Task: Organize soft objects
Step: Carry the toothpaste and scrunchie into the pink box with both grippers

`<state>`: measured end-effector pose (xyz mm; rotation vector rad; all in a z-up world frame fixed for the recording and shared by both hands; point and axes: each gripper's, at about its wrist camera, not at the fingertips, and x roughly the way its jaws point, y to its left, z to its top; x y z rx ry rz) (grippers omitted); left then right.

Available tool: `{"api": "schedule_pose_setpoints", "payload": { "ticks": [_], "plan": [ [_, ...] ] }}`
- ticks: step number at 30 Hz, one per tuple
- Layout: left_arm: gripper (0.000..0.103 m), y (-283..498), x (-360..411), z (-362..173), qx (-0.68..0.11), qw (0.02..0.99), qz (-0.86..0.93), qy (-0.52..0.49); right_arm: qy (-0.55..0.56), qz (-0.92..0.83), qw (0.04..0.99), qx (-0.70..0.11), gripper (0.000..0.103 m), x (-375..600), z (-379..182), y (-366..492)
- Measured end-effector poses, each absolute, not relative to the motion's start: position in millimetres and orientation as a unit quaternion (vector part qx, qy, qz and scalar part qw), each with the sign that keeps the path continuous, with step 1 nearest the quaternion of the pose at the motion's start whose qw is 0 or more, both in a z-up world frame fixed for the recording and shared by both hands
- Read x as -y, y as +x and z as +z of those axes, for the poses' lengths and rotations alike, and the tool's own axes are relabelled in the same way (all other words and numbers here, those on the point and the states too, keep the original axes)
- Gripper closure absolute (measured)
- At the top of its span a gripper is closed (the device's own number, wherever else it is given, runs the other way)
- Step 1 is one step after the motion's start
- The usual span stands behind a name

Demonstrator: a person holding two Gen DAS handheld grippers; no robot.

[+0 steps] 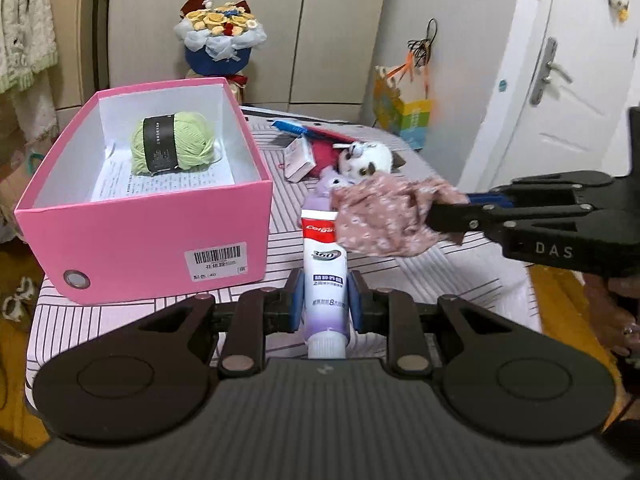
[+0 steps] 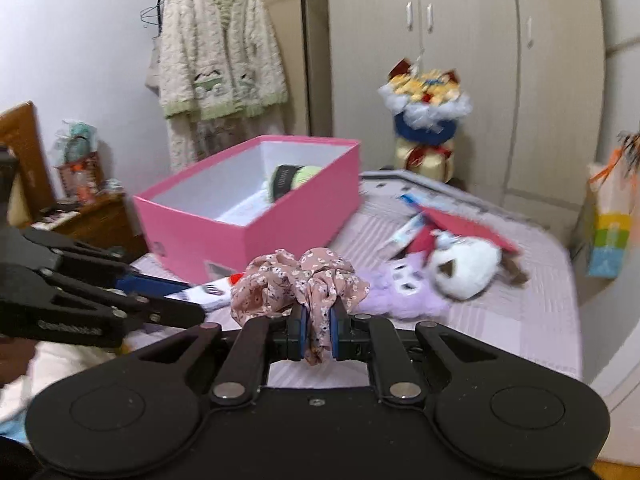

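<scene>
1. While raised above the bed (image 2: pixel 520 312), the pink floral scrunchie (image 2: pixel 298 280) is pinched between the blue pads of the right gripper (image 2: pixel 318 334); its frills bunch out past the fingertips.
2. A toothpaste tube (image 1: pixel 325 276) is clamped by the left gripper (image 1: pixel 325 300), cap end toward the camera, just left of the scrunchie (image 1: pixel 380 216).
3. A white plush toy (image 1: pixel 366 158) and a purple plush (image 2: pixel 404 288) are seen lying on the bed beyond the scrunchie, touching each other.
4. A pink box (image 1: pixel 160 236) is seen on the bed to the left, open, with a green yarn ball (image 1: pixel 172 144) inside on printed paper.
5. A flower bouquet (image 1: pixel 220 36) is seen behind the box.
</scene>
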<state>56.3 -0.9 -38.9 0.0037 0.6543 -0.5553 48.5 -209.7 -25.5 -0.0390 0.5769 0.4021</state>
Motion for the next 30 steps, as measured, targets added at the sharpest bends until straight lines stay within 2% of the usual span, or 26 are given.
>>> {"api": "schedule_pose_setpoints", "payload": {
  "ticks": [6,18,24,30],
  "plan": [
    [0.081,48,-18,-29,-0.312,0.913,-0.261,-0.014,-0.013,0.235,0.930,-0.282,0.089,196,-4,40],
    [0.081,36,-47,16,-0.246,0.940,-0.238,0.005,-0.053,0.258,0.938,-0.224,0.089,171,52,39],
    [0.081,60,-65,28,-0.228,0.951,-0.207,0.006,-0.059,0.252,0.948,-0.184,0.089,155,70,63],
    [0.081,111,-77,29,-0.241,0.957,-0.158,0.014,-0.048,0.246,0.951,-0.181,0.089,141,70,114]
  ]
}}
